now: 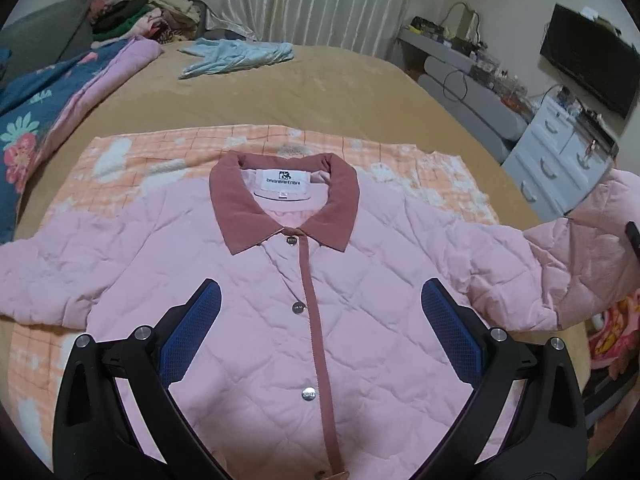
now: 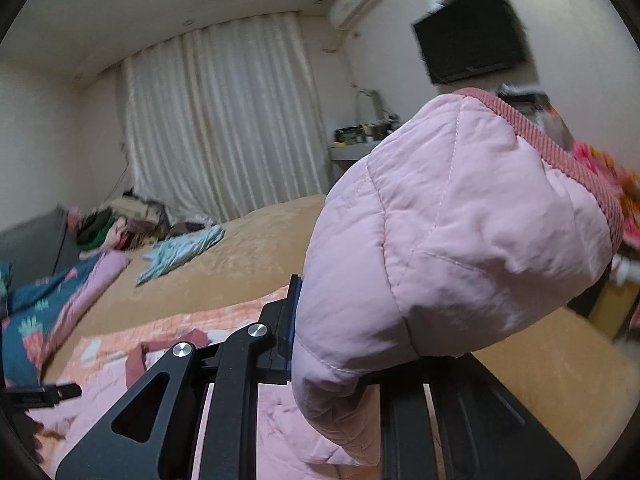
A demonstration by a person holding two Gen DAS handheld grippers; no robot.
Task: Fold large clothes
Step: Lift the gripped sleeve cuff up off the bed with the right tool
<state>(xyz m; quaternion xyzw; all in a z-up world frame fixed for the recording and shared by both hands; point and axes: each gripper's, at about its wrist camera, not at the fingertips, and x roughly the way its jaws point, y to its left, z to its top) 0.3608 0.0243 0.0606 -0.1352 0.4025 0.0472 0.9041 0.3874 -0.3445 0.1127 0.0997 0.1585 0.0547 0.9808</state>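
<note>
A pink quilted jacket (image 1: pixel 360 280) with a dusty-red collar (image 1: pixel 280 204) and snap buttons lies front-up on an orange checked blanket (image 1: pixel 132 156) on the bed. My left gripper (image 1: pixel 320 320) hovers open above the jacket's chest, its blue pads (image 1: pixel 192 332) wide apart with nothing between them. My right gripper (image 2: pixel 316 332) is shut on the jacket's sleeve (image 2: pixel 452 232), which bulges up in front of the lens with its striped red cuff (image 2: pixel 560 156) at the upper right. In the left wrist view that sleeve (image 1: pixel 592 252) rises off the bed at the right.
A tan bedspread (image 1: pixel 300 92) covers the bed. A light blue garment (image 1: pixel 240 56) lies at the far side, a floral quilt (image 1: pixel 48 108) and a clothes pile (image 1: pixel 132 20) at the left. White drawers (image 1: pixel 556 160), a cluttered desk and a wall television (image 1: pixel 592 68) stand to the right.
</note>
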